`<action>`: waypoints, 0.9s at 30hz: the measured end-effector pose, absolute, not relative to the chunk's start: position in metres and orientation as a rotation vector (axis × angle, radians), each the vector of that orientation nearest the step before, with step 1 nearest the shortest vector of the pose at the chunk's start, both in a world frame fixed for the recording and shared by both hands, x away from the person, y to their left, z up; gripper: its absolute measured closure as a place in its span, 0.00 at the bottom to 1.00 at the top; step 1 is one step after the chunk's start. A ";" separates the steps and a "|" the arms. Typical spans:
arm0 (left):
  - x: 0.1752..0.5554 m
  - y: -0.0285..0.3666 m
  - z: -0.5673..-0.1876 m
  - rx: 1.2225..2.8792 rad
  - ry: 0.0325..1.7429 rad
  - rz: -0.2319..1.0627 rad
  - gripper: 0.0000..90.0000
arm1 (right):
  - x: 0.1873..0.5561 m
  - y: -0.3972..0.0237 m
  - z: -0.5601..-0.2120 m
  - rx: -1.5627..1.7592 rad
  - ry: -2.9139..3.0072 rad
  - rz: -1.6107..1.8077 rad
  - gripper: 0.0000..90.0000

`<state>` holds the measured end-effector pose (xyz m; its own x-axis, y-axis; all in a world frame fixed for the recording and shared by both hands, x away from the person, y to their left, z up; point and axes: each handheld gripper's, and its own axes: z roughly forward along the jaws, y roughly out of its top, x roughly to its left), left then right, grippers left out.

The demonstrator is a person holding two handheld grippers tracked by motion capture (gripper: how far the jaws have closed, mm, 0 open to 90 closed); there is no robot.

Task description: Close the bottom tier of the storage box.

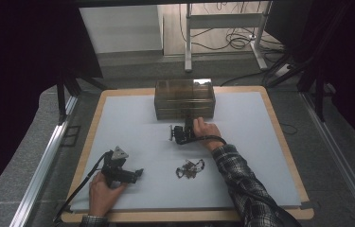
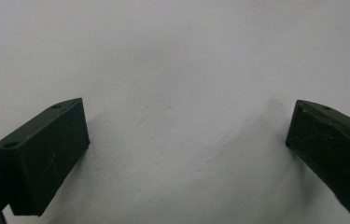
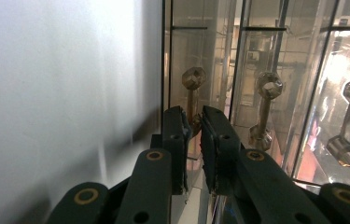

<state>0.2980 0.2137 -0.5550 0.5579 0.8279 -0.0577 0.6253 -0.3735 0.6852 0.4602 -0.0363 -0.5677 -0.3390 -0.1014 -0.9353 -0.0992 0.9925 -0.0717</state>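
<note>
Two claws are at work on the desk (image 1: 132,118), and only the right one is near the job. The box (image 1: 184,99), a clear brown set of small drawers, stands directly ahead of the right claw (image 1: 177,134), at the desk's far middle, its long side running crosswise to the reach. That claw is turned on its side, so in the right gripper view the desk stands as a wall at the left and the box front (image 3: 266,70) rises just beyond the jaw tips.

The right claw (image 3: 193,135) is nearly shut, its jaws a narrow slit apart, and between their tips sits the near end of a knob (image 3: 192,95), a thin stem with a faceted head. It looks pinched, though I cannot tell for certain that the pads press it. The stem's long axis runs with the jaws, away from the claw, so a straight pull back toward the person looks like what the move turns on. Two more knobs lie off to the claw's far side, the nearer (image 3: 266,105) clear of the jaws.

The left claw (image 1: 132,176) rests low on the desk well behind and to the left, jaws wide apart over bare white surface with nothing between them. A small heap of trinkets (image 1: 190,168) lies just to its right, behind the right claw.
</note>
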 end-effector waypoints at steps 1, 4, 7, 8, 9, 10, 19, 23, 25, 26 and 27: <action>0.298 0.214 -0.555 2.123 1.161 0.390 0.00 | 0.460 -0.036 -0.567 -0.144 1.927 -0.004 0.88; 0.298 0.214 -0.555 2.123 1.161 0.390 0.00 | 0.459 -0.037 -0.567 -0.146 1.924 -0.006 0.88; 0.298 0.214 -0.555 2.123 1.161 0.390 0.00 | 0.458 -0.037 -0.567 -0.153 1.919 0.002 0.88; 0.298 0.214 -0.555 2.123 1.161 0.390 0.00 | 0.457 -0.037 -0.568 -0.151 1.921 0.002 0.88; 0.298 0.214 -0.555 2.123 1.161 0.390 0.00 | 0.457 -0.037 -0.567 -0.153 1.920 -0.001 0.88; 0.298 0.214 -0.555 2.124 1.161 0.390 0.00 | 0.456 -0.038 -0.567 -0.155 1.926 -0.003 0.88; 0.298 0.214 -0.555 2.124 1.160 0.390 0.00 | 0.451 -0.040 -0.566 -0.164 1.933 0.012 0.88; 0.298 0.214 -0.555 2.124 1.161 0.391 0.00 | 0.448 -0.040 -0.566 -0.165 1.923 0.011 0.88; 0.298 0.214 -0.555 2.124 1.161 0.391 0.00 | 0.447 -0.041 -0.566 -0.166 1.934 0.012 0.88; 0.298 0.214 -0.555 2.124 1.161 0.391 0.00 | 0.447 -0.041 -0.566 -0.167 1.934 0.012 0.88; 0.298 0.214 -0.555 2.124 1.161 0.391 0.00 | 0.446 -0.041 -0.566 -0.167 1.926 0.015 0.88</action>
